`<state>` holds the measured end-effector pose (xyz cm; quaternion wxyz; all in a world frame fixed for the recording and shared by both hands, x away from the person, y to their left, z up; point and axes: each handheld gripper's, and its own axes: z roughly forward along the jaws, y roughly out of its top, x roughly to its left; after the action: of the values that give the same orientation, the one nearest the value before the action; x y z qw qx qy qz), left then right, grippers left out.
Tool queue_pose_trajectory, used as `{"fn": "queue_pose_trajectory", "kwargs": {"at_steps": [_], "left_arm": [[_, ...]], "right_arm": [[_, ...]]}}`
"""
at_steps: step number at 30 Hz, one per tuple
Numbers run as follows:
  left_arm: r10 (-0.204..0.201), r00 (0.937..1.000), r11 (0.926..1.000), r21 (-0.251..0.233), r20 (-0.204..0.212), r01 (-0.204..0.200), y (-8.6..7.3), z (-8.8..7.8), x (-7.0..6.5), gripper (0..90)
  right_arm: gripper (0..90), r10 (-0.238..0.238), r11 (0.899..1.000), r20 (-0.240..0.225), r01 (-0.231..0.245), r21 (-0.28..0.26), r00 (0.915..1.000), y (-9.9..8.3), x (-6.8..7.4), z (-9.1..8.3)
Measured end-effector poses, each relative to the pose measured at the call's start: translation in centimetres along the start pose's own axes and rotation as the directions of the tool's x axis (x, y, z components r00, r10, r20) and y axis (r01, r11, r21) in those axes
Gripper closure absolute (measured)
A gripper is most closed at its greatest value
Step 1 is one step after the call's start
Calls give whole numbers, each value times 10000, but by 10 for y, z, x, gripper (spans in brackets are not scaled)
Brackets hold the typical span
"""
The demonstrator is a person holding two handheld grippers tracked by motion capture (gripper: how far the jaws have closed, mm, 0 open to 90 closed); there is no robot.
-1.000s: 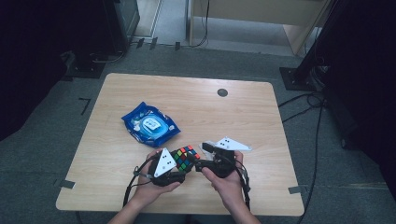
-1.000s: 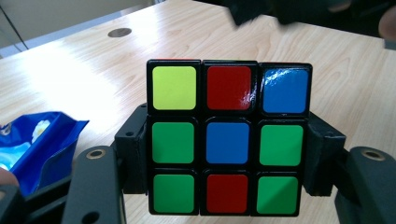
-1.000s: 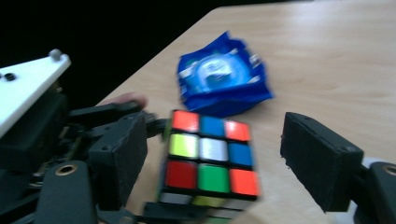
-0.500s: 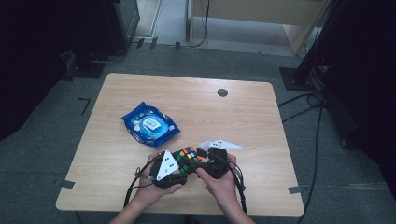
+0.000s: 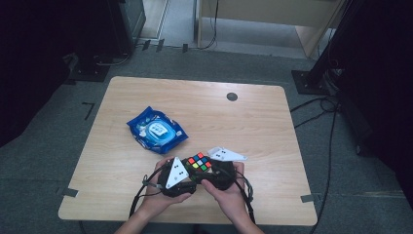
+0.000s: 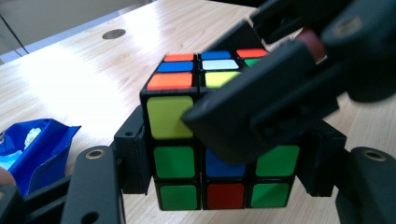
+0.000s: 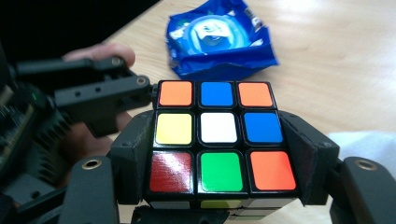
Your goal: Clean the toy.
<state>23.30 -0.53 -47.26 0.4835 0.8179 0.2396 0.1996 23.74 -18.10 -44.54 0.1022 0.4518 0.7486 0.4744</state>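
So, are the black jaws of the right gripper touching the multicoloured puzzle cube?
Touching. In the right gripper view, the right gripper has both pads pressed against the sides of the multicoloured puzzle cube.

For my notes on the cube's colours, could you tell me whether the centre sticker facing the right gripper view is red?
No, the centre sticker of the cube there is white.

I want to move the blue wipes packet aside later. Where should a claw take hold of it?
Grip the blue wipes packet by the crimped end seam nearest the person, coming level from the table's near side. It lies flat, so its puffy middle and lid give little purchase, while the thin seam should fit between the jaws.
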Motion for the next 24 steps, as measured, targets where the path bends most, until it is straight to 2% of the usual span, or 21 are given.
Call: {"fn": "queue_pose_trajectory", "kwargs": {"at_steps": [2,4,6,8,10,13,15,17,19,20,22,24], "left_arm": [[44,10000,10000,13,-85,-44,0,0,0,336],[54,9999,9999,-84,-145,-55,1,-2,1,338],[-346,9994,9992,-203,81,348,1,-4,8,341],[-770,9970,9968,-193,19,770,0,-6,17,341],[-1268,9919,9918,-191,-47,1267,-2,-8,28,341],[-1897,9816,9815,-283,-200,1891,-3,-14,44,341],[-2208,9748,9744,-498,-312,2191,-3,-19,51,341],[-2445,9686,9683,-636,-450,2415,-3,-23,58,341],[-2747,9604,9597,-753,-468,2708,-3,-25,62,341],[-2818,9584,9576,-753,-447,2780,-3,-25,63,341],[-2767,9602,9593,-703,-389,2736,-2,-24,60,341],[-2657,9636,9626,-624,-292,2635,-1,-21,54,341]], "right_arm": [[343,-655,9979,451,655,7,9968,-1,6,1],[339,-843,9964,402,848,-88,9956,0,7,1],[317,-593,9979,-187,588,-283,9981,2,2,-1],[263,-189,9973,-726,136,-725,9972,5,-6,-8],[259,85,9933,-968,-196,-1143,9953,8,-13,-15],[277,169,9865,-957,-322,-1603,9953,5,-24,-20],[301,502,9841,-1176,-692,-1634,9918,1,-32,-17],[338,599,9833,-1487,-840,-1616,9871,-7,-40,-8],[335,403,9901,-1427,-588,-1277,9889,-17,-41,4],[313,199,9936,-1456,-358,-1075,9891,-22,-39,11],[257,-267,9967,-1357,159,-802,9904,-28,-32,23],[190,-582,9949,-1339,464,-895,9893,-30,-23,30]]}}
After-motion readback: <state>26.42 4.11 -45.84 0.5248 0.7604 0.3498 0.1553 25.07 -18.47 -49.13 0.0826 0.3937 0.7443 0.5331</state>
